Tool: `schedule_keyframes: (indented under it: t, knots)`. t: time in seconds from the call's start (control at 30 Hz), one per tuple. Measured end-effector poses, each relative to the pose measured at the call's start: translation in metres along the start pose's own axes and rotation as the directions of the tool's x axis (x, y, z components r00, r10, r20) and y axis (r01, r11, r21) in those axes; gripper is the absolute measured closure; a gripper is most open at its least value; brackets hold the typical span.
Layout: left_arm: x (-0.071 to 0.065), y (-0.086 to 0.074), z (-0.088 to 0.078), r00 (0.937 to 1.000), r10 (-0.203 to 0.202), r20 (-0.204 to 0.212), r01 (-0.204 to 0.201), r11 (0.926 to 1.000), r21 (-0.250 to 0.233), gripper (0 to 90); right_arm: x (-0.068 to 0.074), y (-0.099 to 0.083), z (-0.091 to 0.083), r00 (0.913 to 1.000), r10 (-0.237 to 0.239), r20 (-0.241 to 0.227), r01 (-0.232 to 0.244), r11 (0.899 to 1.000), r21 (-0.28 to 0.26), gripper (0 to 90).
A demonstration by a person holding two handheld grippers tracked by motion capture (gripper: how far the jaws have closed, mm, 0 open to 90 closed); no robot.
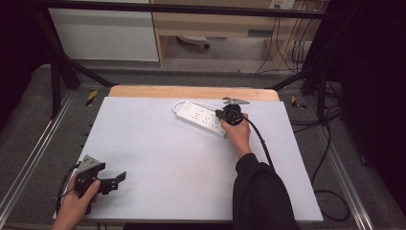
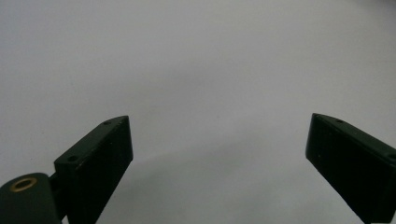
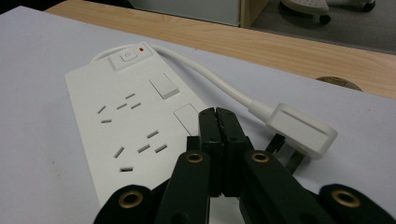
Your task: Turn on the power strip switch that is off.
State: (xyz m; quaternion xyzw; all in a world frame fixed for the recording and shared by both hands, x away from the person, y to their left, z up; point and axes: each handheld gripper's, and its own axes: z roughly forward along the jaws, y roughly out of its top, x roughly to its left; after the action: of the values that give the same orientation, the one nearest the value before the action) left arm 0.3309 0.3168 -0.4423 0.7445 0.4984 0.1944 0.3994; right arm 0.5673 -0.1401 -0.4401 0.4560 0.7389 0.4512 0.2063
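Observation:
A white power strip [image 1: 198,117] [image 3: 126,121] lies flat toward the back of the white mat, right of centre. Its switch with a red light sits at the far end in the right gripper view. Its white cable [image 3: 205,74] loops round to a white plug [image 3: 301,128] lying on the mat beside the strip. My right gripper [image 1: 221,115] [image 3: 215,112] is shut, jaws pressed together with nothing seen between them, low over the strip's near end. My left gripper [image 1: 120,177] [image 2: 219,120] is open, hovering over bare mat at the front left corner.
The white mat [image 1: 167,158] covers a wooden table whose bare edge [image 1: 191,92] shows at the back. Metal frame rails run along both sides. Black cables trail on the floor at right [image 1: 330,191]. Shelving and a wheeled base stand behind.

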Motion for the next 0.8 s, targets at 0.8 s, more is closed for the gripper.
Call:
schedule_keyframes:
  t: [0.8]
  knots:
    - [0.000, 0.000, 0.000, 1.0000, 0.002, -0.001, -0.002, 1.0000, 0.001, 7.3, -0.004, 0.013, -0.014, 0.9998, 0.018, 0.010, -0.018, 1.000, -0.012, 58.2]
